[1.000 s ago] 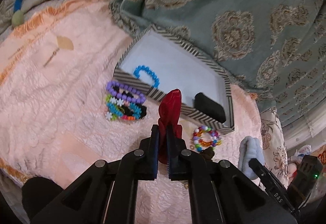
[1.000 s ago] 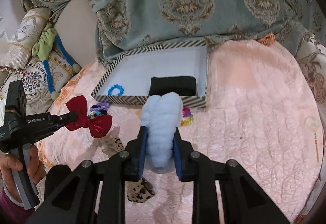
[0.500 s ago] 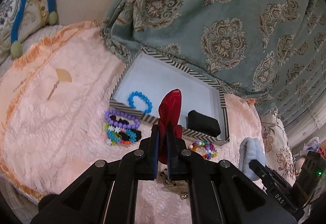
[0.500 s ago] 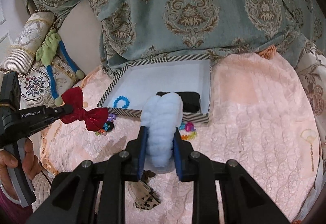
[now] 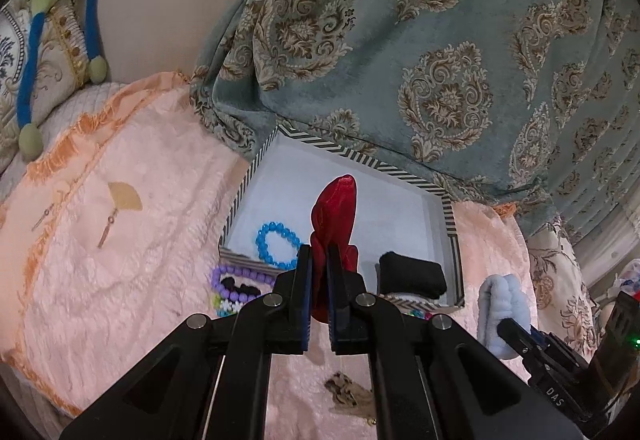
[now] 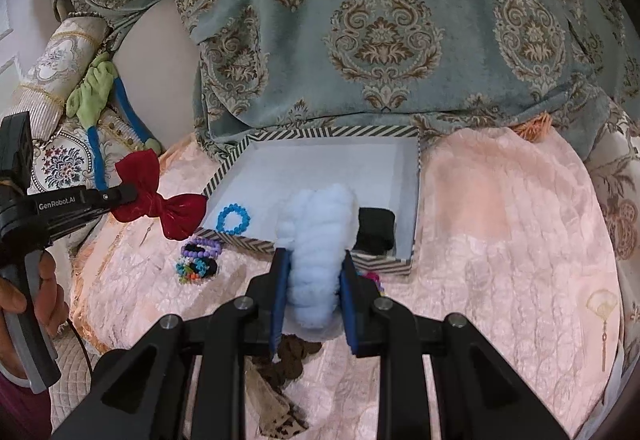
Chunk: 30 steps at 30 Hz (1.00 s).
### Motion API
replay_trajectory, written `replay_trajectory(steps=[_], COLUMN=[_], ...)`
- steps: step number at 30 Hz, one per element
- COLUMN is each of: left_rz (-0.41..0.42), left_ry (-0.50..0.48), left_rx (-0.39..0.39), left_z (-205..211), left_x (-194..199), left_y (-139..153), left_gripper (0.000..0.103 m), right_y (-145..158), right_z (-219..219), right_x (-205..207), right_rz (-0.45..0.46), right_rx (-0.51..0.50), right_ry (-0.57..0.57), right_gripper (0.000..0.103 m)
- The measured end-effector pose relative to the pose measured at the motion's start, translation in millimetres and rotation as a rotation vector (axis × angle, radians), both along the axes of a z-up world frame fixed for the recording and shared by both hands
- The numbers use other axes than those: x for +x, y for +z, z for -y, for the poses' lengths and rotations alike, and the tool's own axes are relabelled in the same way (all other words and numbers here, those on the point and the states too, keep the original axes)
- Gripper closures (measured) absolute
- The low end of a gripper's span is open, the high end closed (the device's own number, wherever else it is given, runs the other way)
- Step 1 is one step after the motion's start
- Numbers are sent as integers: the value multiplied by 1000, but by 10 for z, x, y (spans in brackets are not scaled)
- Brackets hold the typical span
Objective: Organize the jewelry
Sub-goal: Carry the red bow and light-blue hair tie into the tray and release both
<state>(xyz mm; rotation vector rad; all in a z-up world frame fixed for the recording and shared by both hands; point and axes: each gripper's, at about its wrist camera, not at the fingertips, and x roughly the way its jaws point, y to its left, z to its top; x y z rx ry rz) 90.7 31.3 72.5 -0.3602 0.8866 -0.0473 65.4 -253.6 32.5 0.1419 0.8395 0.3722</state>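
Observation:
My left gripper (image 5: pixel 319 264) is shut on a red velvet bow (image 5: pixel 334 215), held in the air before the striped tray (image 5: pixel 450 215); the bow also shows in the right wrist view (image 6: pixel 160 195). My right gripper (image 6: pixel 314 272) is shut on a fluffy light-blue scrunchie (image 6: pixel 318 236), above the tray's near edge (image 6: pixel 384 263). The scrunchie shows at the right of the left wrist view (image 5: pixel 502 314). In the tray lie a blue bead bracelet (image 6: pixel 233 219) and a black scrunchie (image 6: pixel 376 230).
On the peach bedspread (image 6: pixel 500 232) lie purple and mixed bead bracelets (image 6: pixel 198 260), a colourful bracelet (image 6: pixel 374 276) by the tray's corner and a leopard-print scrunchie (image 6: pixel 280 392) under my right gripper. A teal patterned blanket (image 6: pixel 380 19) rises behind the tray. Pillows lie at left.
Both grippers have risen and drawn back from the bed with their loads; the tray and bracelets look smaller and lower. The red bow has moved closer to the tray's left corner.

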Motion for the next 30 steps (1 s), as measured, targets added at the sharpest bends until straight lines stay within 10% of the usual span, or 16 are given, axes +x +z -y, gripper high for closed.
replay_trajectory(steps=[14, 30], left_rz=[-48, -179], left_ry=[-21, 43], left_rx=[-61, -42], left_z=[-24, -234], left_x=[610, 1327], left_y=[-273, -1175], left_gripper=[103, 103], right_y=[-143, -962], right_z=[13, -43], right_x=[629, 1806], right_rz=[-24, -130], right_rx=[0, -75], right_ry=[-8, -55], right_gripper=[79, 78])
